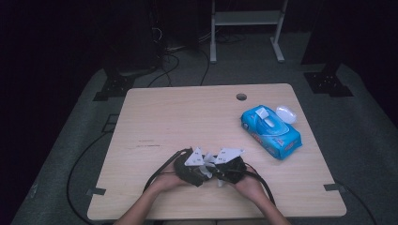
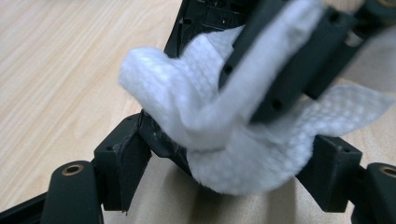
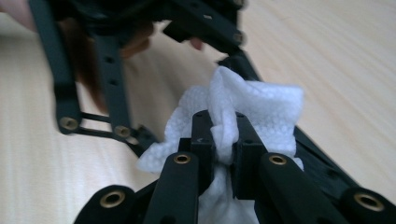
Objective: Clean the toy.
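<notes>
While both meet low on the table, right tongs pinched tight on white wipe, left tongs spread wide around it.

A white, dimpled wet wipe, crumpled and seemingly folded over, lifted just above the table.

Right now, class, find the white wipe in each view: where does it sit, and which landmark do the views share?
High view: the wipe is a small white bit between the two grippers, low and centre.
Left gripper view: it drapes across the middle, wrapped round the right gripper's jaws.
Right gripper view: it bunches at centre, pinched between the right gripper jaws.
Shared landmark: the wooden table under it.
</notes>
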